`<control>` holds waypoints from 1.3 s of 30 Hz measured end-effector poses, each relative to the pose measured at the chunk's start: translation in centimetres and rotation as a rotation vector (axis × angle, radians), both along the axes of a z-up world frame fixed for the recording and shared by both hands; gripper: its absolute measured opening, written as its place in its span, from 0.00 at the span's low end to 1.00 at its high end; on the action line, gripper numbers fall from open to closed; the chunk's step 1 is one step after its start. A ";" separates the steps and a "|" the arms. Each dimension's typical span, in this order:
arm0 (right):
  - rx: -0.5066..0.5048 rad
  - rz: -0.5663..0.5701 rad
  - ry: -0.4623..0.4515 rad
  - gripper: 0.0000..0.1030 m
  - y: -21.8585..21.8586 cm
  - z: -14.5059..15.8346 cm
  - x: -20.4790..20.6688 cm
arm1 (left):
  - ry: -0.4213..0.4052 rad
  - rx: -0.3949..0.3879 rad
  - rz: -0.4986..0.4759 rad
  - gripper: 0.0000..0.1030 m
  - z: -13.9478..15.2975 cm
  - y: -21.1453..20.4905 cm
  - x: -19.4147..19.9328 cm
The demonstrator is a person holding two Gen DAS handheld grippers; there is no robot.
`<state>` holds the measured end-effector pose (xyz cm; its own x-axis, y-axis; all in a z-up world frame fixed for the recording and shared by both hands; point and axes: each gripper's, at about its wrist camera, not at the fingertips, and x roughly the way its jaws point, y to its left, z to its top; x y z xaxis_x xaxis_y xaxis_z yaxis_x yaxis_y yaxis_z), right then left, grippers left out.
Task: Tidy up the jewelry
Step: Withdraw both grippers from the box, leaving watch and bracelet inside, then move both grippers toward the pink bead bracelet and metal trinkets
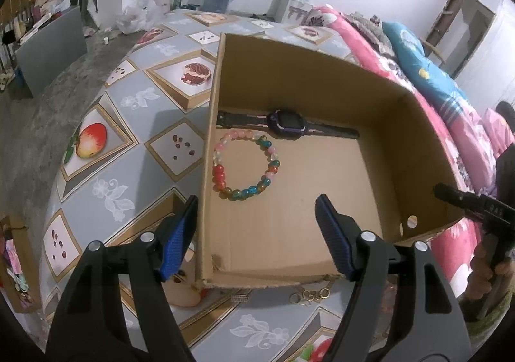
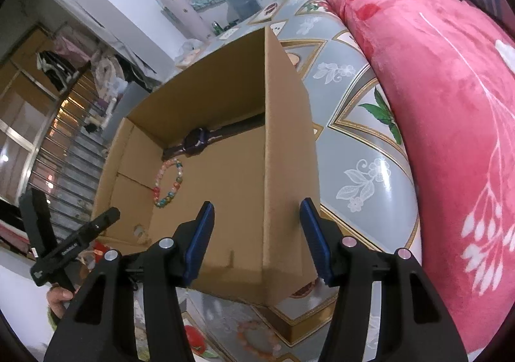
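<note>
Tablecloth (image 2: pixel 363 136) — coral bracelet (image 2: pixel 257 341), right view only

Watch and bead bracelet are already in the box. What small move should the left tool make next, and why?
Probably pull the open, empty left tool back toward the gold chain on the tablecloth, just outside the cardboard box's near wall; it seems not yet stored.

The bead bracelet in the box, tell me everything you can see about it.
The bracelet is a closed ring of round, glossy, glass-like beads: pale pink and clear at the far side, red at one side, teal, green and amber mixed along the near arc. It lies flat on the floor of the cardboard box, close to the wall on the left in the left wrist view, just in front of the watch. Whether it touches the watch is unclear. No tongs touch it.
</note>
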<state>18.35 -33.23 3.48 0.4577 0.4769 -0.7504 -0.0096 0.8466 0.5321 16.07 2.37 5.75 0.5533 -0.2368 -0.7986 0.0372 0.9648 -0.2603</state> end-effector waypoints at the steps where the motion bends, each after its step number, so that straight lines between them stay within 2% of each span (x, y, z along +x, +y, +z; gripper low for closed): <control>1: 0.007 -0.016 -0.010 0.53 -0.4 0.0 -0.4 | -0.023 -0.016 0.006 0.70 0.4 0.3 -0.4; 4: -0.004 -0.062 -0.041 0.56 -1.4 0.2 -1.9 | -0.132 -0.078 0.024 0.78 1.8 1.5 -2.3; 6: -0.017 -0.095 -0.062 0.61 -2.2 0.2 -3.3 | -0.190 -0.103 0.041 0.80 2.5 2.4 -3.8; 7: -0.029 -0.109 -0.068 0.62 -2.4 0.2 -3.9 | -0.209 -0.113 0.044 0.81 2.7 2.9 -4.6; 8: -0.028 -0.121 -0.076 0.66 -2.7 0.1 -4.9 | -0.215 -0.118 0.044 0.81 2.8 3.1 -5.0; 11: -0.016 -0.151 -0.123 0.72 -3.4 0.4 -7.1 | -0.197 -0.086 0.038 0.81 2.1 3.6 -6.8; 14: -0.042 -0.151 -0.170 0.72 -3.1 1.0 -9.0 | -0.154 -0.024 0.021 0.81 0.7 3.5 -8.2; 18: -0.088 -0.134 -0.218 0.74 -2.5 2.1 -10.4 | -0.096 0.014 0.004 0.81 -1.6 3.0 -9.7; 23: -0.211 -0.107 -0.268 0.81 -0.8 3.6 -11.6 | -0.040 0.085 -0.042 0.81 -4.4 1.5 -10.3; 25: -0.269 -0.099 -0.289 0.87 -0.1 4.1 -12.1 | -0.016 0.137 -0.061 0.81 -5.5 0.8 -10.5; 27: -0.333 -0.096 -0.305 0.94 0.7 4.4 -12.7 | -0.007 0.154 -0.070 0.81 -6.3 0.7 -10.7; 34: -0.567 -0.104 -0.307 0.94 3.4 4.0 -14.2 | -0.005 0.171 -0.050 0.81 -7.2 1.1 -10.3; 39: -0.636 -0.102 -0.330 0.94 4.6 4.2 -15.2 | -0.021 0.183 -0.034 0.81 -7.2 1.3 -9.5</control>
